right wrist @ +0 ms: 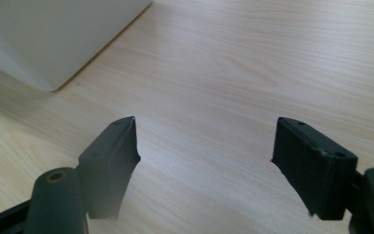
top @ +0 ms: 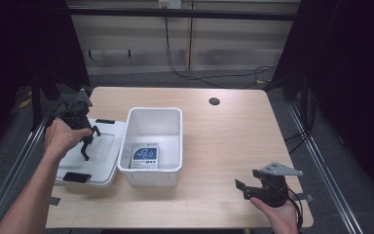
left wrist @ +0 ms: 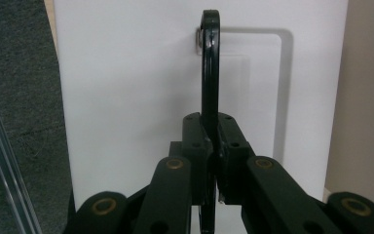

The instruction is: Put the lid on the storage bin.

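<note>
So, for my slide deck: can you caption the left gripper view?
Left tool shut on the dark handle standing up from the white lid.

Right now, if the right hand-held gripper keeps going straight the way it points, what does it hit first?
Probably the white bin. The right hand-held gripper points across bare wooden table with open, empty jaws; the bin's corner sits ahead and left. Depth is unclear, so it might slide past alongside.

A light wooden table [top: 224, 141] carries a white bin [top: 153, 146] and its white lid [top: 97, 156].
</note>
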`<state>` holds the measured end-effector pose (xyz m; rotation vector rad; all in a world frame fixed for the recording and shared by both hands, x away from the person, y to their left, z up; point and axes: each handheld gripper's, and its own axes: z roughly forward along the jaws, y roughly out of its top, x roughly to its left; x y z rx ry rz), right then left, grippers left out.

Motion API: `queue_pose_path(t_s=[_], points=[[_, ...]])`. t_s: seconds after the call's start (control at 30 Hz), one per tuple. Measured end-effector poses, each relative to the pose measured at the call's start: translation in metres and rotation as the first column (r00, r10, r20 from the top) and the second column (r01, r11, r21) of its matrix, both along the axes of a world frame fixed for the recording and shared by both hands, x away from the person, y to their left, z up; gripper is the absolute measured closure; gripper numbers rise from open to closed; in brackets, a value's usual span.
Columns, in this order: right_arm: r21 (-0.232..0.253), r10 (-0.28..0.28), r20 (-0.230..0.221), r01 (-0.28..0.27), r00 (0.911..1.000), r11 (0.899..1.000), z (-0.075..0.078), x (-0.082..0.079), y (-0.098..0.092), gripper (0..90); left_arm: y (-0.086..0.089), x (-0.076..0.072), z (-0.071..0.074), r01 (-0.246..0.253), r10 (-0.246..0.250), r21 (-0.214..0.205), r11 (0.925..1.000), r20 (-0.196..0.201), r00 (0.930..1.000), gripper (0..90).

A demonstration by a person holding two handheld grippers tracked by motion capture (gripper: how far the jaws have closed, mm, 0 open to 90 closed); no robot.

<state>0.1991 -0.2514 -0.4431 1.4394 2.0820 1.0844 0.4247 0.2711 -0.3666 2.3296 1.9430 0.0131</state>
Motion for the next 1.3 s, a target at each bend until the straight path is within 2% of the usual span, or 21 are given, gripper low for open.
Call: queue_pose_path(t_s=[0.2,0.27,0.4,0.5,0.7,0.8,0.83,1.0,1.2,1.3], points=[[0.001,-0.012,0.001,0.012,0.9999,1.0,0.0,0.0,0.0,20.5,0.003,-0.002,0.007,0.004,-0.004,0.008,1.0,0.008,1.0,84.8],[0.0,-0.014,0.003,0.014,0.9999,1.0,0.001,0.0,0.0,18.9,0.004,-0.002,0.009,0.007,-0.007,0.007,0.9999,0.003,1.0,84.8],[0.006,-0.024,0.012,0.024,0.9996,1.0,0.002,0.0,-0.001,16.7,0.006,-0.002,0.014,-0.004,0.004,-0.003,1.0,0.019,0.9998,84.8],[0.004,-0.022,0.014,0.022,0.9997,1.0,0.002,0.0,-0.001,15.7,0.009,-0.004,0.02,-0.023,0.024,-0.02,0.9995,0.029,0.9993,84.7],[0.001,-0.017,0.014,0.017,0.9998,1.0,0.001,0.0,-0.001,15.3,0.015,-0.007,0.035,-0.022,0.023,-0.011,0.9997,0.04,0.9989,84.7],[0.001,-0.015,0.011,0.015,0.9998,1.0,0.001,0.0,-0.001,15.0,0.015,-0.008,0.038,-0.013,0.013,-0.004,0.9999,0.047,0.9988,84.7],[0.003,-0.012,0.012,0.012,0.9999,1.0,0.001,0.0,-0.001,14.8,0.015,-0.008,0.041,-0.003,0.003,-0.004,1.0,0.037,0.9993,84.7],[0.001,-0.013,0.01,0.013,0.9999,1.0,0.001,0.0,-0.001,14.8,0.016,-0.008,0.046,-0.03,0.031,-0.011,0.9995,0.05,0.9983,84.7],[-0.004,-0.007,0.008,0.007,1.0,1.0,0.001,0.001,0.0,14.7,0.012,-0.009,0.056,-0.007,0.008,-0.022,0.9997,0.054,0.9985,84.7],[-0.007,-0.008,0.008,0.008,0.9999,1.0,0.001,0.001,0.0,14.5,0.009,-0.01,0.062,-0.003,0.004,-0.022,0.9998,0.071,0.9975,84.7]])
